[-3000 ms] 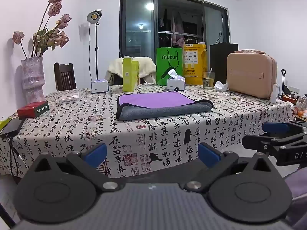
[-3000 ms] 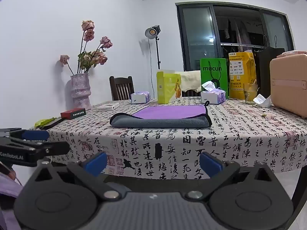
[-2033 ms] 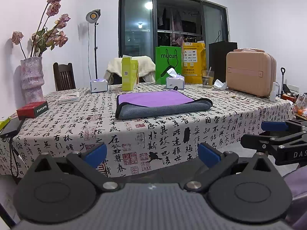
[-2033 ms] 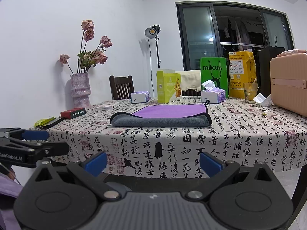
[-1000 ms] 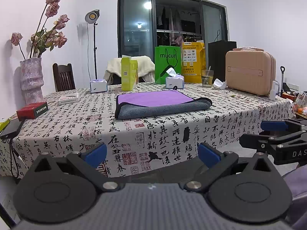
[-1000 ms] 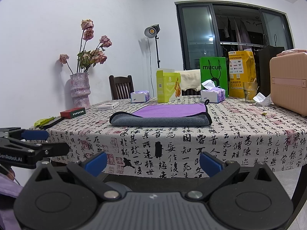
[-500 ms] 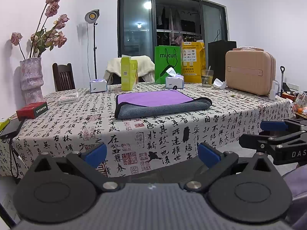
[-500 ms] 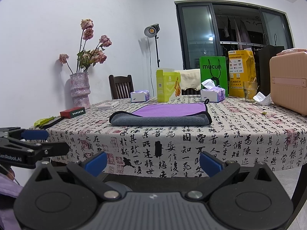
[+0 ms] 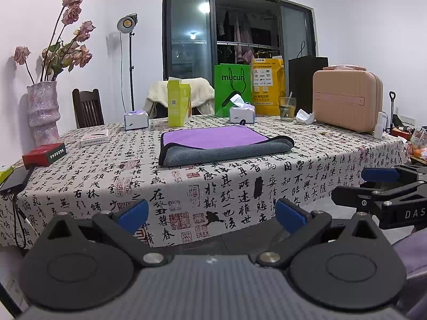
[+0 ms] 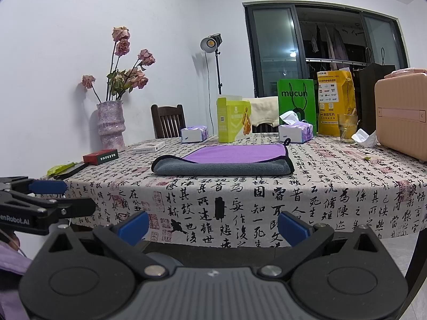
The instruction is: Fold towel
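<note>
Your towel (image 9: 224, 144) lies at twelve o'clock on the table (image 9: 320, 165), folded over once already, purple side up. Both grippers, left (image 9: 210, 213) and right (image 10: 213, 225), hang below the table edge, jaws wide and empty, ready to reach in.

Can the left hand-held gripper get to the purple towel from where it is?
Probably yes. The left hand-held gripper is open, held off the table's near edge, and only bare tablecloth lies between it and the towel.
</note>
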### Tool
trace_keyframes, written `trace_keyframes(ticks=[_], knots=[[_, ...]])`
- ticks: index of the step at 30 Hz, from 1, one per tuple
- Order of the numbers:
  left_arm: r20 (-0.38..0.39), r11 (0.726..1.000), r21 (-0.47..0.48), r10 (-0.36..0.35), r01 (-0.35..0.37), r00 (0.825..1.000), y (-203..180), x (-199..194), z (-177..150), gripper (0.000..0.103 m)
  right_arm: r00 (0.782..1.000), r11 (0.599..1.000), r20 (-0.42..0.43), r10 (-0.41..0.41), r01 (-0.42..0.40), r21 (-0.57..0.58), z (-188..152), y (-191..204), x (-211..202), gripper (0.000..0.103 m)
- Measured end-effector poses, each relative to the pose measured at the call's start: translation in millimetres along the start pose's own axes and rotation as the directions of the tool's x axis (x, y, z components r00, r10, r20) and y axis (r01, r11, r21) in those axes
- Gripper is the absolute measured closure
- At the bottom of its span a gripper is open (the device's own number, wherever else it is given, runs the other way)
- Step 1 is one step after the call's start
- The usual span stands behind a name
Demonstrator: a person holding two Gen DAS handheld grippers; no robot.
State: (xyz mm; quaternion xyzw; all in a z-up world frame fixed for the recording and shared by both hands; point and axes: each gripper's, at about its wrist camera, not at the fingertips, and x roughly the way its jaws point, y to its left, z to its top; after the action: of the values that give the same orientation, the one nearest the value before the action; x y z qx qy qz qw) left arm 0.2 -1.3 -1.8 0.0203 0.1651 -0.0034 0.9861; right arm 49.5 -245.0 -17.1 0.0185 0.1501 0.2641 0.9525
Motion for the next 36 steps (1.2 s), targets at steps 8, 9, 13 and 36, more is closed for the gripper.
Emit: trace_keyframes(ticks=[8,9,13,36], knots=[[-0.005,1.0,0.005,-0.005,0.005,1.0,-4,1,0,0.0,1.0,1.0,-0.001,0.0,0.0,0.0,-1,-2,1,0.0],[-0.005,1.0,0.006,-0.005,0.005,1.0,-4,1,1,0.0,1.0,1.0,-0.002,-0.002,0.002,0.002,-1,-2,2,0.0],[-0.005,1.0,0.006,0.0,0.0,1.0,-4,2,0,0.0,1.0,1.0,0.0,-0.003,0.003,0.002,-1,-3,1,0.0],[-0.004,1.0,-0.005,0.017,-0.017,1.0,19,46,12,0.002,0.996,0.996,0.019,-0.088,0.087,0.006,6,-30,34,0.0]])
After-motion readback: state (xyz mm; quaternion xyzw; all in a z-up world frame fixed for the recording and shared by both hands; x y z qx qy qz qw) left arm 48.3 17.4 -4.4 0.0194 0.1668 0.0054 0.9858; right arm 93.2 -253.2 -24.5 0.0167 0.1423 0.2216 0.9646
